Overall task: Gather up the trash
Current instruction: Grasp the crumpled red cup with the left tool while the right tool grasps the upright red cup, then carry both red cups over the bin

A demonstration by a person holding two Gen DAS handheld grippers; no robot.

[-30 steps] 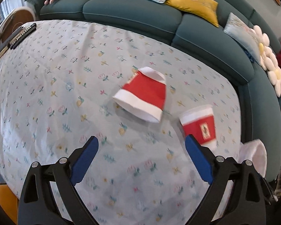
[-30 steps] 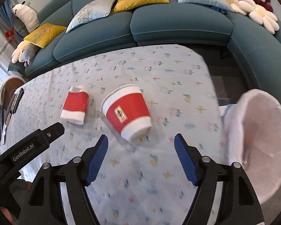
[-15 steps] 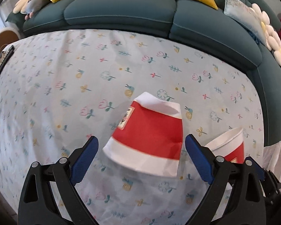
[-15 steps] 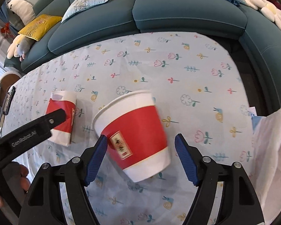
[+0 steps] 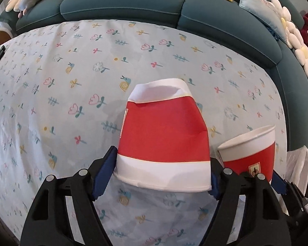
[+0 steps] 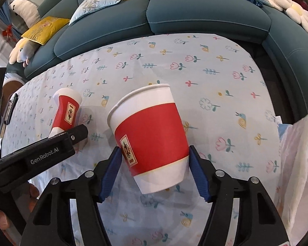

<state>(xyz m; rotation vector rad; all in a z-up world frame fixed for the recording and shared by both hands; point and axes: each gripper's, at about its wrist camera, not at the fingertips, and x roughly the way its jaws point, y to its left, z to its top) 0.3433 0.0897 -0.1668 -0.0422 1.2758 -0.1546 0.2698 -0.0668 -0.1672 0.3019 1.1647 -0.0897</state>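
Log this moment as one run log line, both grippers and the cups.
left gripper: closing around flattened cup | right gripper: closing around round cup | surface: floral tablecloth | bag: right edge

Both wrist views look steeply down, close over the tablecloth (image 5: 92,102), sharing both cups and the sofa (image 6: 195,10) behind.

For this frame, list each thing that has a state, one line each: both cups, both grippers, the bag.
flattened cup: crushed flat, lying on the tablecloth, between the left fingers.
round cup: uncrushed, on its side, rim away from the camera.
left gripper: jaws just closing, pads against the flattened cup's edges.
right gripper: jaws just closing, pads at the round cup's sides.
white bag: at the table's edge; opening not visible.
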